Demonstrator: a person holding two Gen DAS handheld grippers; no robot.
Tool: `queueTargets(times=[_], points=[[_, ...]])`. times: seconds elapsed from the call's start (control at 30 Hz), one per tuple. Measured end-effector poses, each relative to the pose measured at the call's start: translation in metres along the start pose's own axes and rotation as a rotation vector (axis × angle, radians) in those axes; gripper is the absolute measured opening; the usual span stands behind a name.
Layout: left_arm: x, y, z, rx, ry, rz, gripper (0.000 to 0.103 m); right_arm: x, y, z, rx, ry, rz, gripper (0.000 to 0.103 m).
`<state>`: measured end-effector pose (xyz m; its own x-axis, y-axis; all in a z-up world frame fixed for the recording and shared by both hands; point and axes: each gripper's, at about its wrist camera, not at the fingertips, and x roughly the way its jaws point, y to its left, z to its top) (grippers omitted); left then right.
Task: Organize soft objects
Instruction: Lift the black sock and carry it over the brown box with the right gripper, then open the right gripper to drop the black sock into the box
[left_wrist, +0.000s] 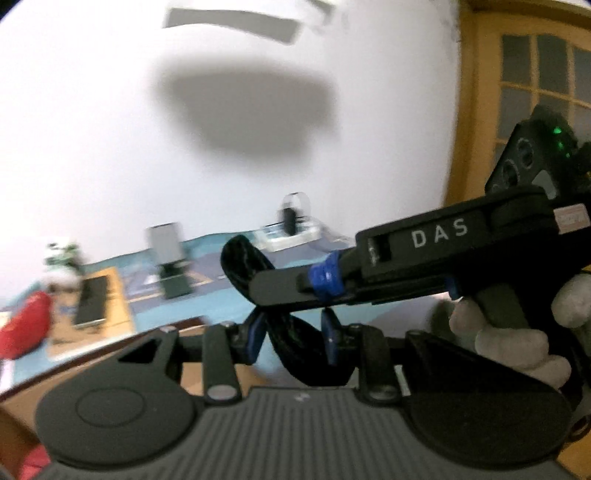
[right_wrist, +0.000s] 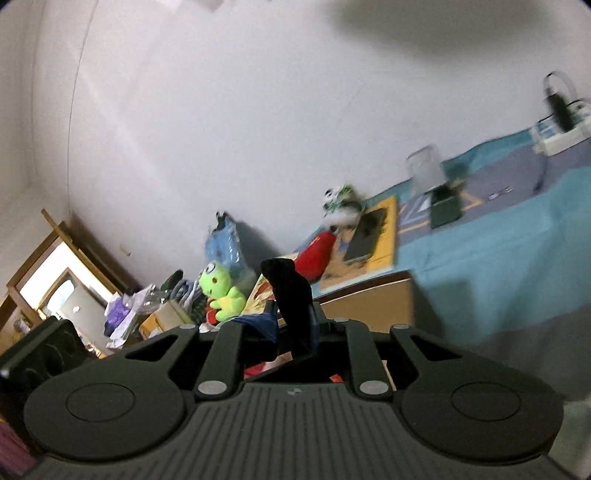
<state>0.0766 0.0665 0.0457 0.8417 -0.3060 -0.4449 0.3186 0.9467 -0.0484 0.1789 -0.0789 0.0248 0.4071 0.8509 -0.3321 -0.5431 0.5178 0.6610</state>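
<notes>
White wall (left_wrist: 110, 129) behind; both grippers' fingers (left_wrist: 255, 332) pinch black cloth (left_wrist: 306, 354).

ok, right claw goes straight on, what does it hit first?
Past the black cloth it grips, the right claw would likely meet the red plush on the bed; depth is unclear, it might clear it and reach the wall.

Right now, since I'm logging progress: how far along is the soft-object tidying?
Nothing visibly looks finished. In hand: a dark fabric item, pinched by both the left gripper and the right gripper. Left to do: the green plush sits amid clutter, and the red plush and a blurred white plush lie loose on the teal bedcover.
</notes>
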Motion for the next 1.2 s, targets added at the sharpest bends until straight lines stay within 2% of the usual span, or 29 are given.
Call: queueTargets(times=[0.17,0.33,0.43,0.47,0.57,0.7,0.83,1.0,1.07,1.2], points=[[0.010,0.053,-0.024,-0.093,0.143,0.065,0.024,0.070,-0.002,-0.025,0.089,0.127,-0.025,0.000],[0.018,0.096,-0.063,-0.211,0.308,0.087,0.028,0.113,-0.005,-0.060,0.197,0.237,-0.064,0.000],[0.019,0.115,-0.080,-0.235,0.382,0.110,0.039,0.127,-0.001,-0.075,0.232,0.279,-0.092,0.005],[0.014,0.116,-0.084,-0.235,0.398,0.114,0.047,0.128,0.000,-0.078,0.231,0.290,-0.103,0.005],[0.013,0.127,-0.089,-0.248,0.431,0.123,0.052,0.134,0.009,-0.085,0.210,0.312,-0.126,0.007],[-0.002,0.135,-0.089,-0.254,0.442,0.127,0.058,0.130,0.020,-0.085,0.190,0.307,-0.134,0.008],[-0.019,0.138,-0.087,-0.255,0.458,0.135,0.059,0.113,0.031,-0.080,0.149,0.278,-0.136,0.009],[-0.045,0.128,-0.073,-0.212,0.392,0.157,0.059,0.078,0.032,-0.070,0.095,0.181,-0.134,0.009],[-0.053,0.118,-0.063,-0.199,0.350,0.135,0.059,0.057,0.024,-0.067,0.097,0.149,-0.138,0.010],[-0.057,0.080,-0.045,-0.150,0.270,0.030,0.060,0.015,0.002,-0.060,0.090,0.099,-0.174,0.010]])
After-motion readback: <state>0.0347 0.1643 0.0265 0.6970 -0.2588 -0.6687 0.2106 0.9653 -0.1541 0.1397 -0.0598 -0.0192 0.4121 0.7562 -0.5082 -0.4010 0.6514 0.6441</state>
